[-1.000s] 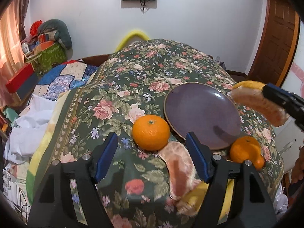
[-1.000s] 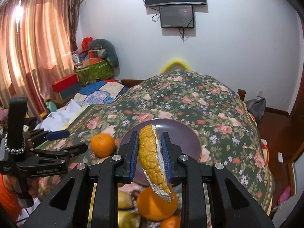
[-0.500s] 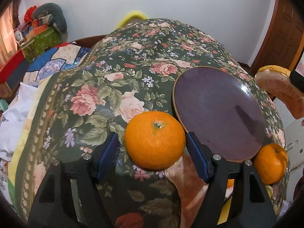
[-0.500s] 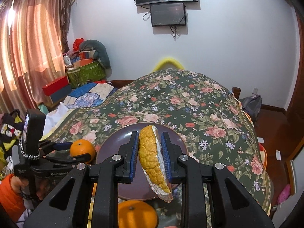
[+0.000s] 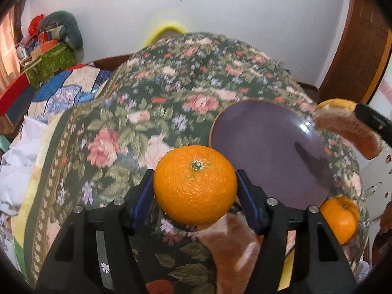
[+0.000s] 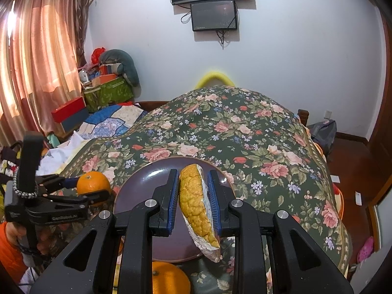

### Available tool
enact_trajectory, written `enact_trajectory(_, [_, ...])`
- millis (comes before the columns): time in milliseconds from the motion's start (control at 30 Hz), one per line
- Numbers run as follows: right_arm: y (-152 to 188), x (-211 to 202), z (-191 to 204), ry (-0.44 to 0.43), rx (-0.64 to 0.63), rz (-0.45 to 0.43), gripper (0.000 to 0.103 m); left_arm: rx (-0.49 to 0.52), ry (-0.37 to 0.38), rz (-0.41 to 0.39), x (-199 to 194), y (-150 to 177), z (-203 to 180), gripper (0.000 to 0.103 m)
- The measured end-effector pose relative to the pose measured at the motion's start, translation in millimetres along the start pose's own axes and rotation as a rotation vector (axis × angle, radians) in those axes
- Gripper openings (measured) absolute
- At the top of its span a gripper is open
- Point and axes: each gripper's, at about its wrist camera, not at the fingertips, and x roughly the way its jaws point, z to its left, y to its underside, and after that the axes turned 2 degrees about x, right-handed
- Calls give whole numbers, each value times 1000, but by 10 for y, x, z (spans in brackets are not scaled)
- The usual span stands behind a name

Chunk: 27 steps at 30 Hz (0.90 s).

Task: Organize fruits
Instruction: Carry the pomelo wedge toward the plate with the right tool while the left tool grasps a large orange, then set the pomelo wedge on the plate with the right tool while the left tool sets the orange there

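Note:
My left gripper is shut on a whole orange, held just left of the purple plate on the floral cloth. It also shows in the right wrist view. My right gripper holds a peeled pomelo wedge with yellow rind above the plate; its jaws stand slightly apart from the wedge on the left side. The wedge also shows at the right of the left wrist view. A second orange lies by the plate's near right edge.
Another pomelo wedge lies under my left gripper. An orange lies at the plate's near edge. The floral cloth drapes over a rounded surface. Boxes and bedding pile at the left; a wooden door stands at the right.
My left gripper moved forward around the orange and closed on it. My right gripper carried the wedge forward over the plate, and its jaws have loosened a little.

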Motion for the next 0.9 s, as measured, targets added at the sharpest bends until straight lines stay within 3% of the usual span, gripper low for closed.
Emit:
enact_trajectory(333, [-137,70,-113,12,0,-20,21,50,33,-63,-99,-353,-234,64])
enact_trajectory(900, [-179,611,-75,31,-130,58,20,92,74,53,530,-578,-419,64])
